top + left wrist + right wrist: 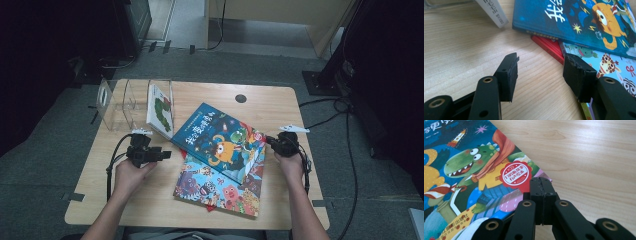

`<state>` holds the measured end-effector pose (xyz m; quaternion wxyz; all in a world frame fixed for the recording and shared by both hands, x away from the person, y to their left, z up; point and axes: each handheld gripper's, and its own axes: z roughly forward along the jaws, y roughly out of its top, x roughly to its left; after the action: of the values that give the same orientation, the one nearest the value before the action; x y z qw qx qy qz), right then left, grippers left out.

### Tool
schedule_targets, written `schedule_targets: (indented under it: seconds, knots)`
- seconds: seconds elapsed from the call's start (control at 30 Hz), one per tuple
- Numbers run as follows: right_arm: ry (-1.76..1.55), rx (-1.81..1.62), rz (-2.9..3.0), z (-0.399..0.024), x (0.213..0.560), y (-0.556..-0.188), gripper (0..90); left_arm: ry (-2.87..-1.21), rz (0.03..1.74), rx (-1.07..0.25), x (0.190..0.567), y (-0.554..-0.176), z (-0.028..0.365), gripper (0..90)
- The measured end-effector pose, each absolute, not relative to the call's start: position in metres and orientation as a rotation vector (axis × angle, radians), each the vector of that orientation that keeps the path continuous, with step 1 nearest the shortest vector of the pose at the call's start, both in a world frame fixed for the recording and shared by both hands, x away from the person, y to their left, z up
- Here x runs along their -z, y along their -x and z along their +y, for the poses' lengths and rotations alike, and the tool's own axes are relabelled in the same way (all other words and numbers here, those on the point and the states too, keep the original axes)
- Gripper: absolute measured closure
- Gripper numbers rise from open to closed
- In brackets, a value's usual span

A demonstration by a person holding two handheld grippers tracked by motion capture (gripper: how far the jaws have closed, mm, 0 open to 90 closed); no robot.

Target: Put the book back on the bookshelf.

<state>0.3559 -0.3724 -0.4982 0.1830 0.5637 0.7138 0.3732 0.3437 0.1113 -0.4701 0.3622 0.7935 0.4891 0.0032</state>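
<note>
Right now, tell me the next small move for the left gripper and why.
Probably ease the left gripper forward to the blue book. Its jaws stand open with nothing between them, short of that book's near corner, while the shut right gripper rests by the far edge.

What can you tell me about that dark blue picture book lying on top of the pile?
The blue book is a glossy hardcover with white lettering, an orange one-eyed monster and a green dinosaur in a red scarf. It lies closed, face up and skewed, overlapping a colourful book and a red one beneath. The right hand-held gripper, jaws shut, sits at its right corner.
</note>
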Motion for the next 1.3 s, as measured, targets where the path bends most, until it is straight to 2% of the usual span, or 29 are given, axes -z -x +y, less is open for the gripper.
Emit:
schedule_targets:
  seconds: [0.57,1.3]
  knots:
    - [-1.607,-1.097,1.998,-0.368,0.504,-0.376,90.0,-2.073,1.259,-0.036,0.475,-0.357,0.107,44.1]
    - [-1.56,-1.121,2.047,-0.358,0.495,-0.341,89.8,-2.081,1.228,-0.025,0.485,-0.376,0.094,44.4]
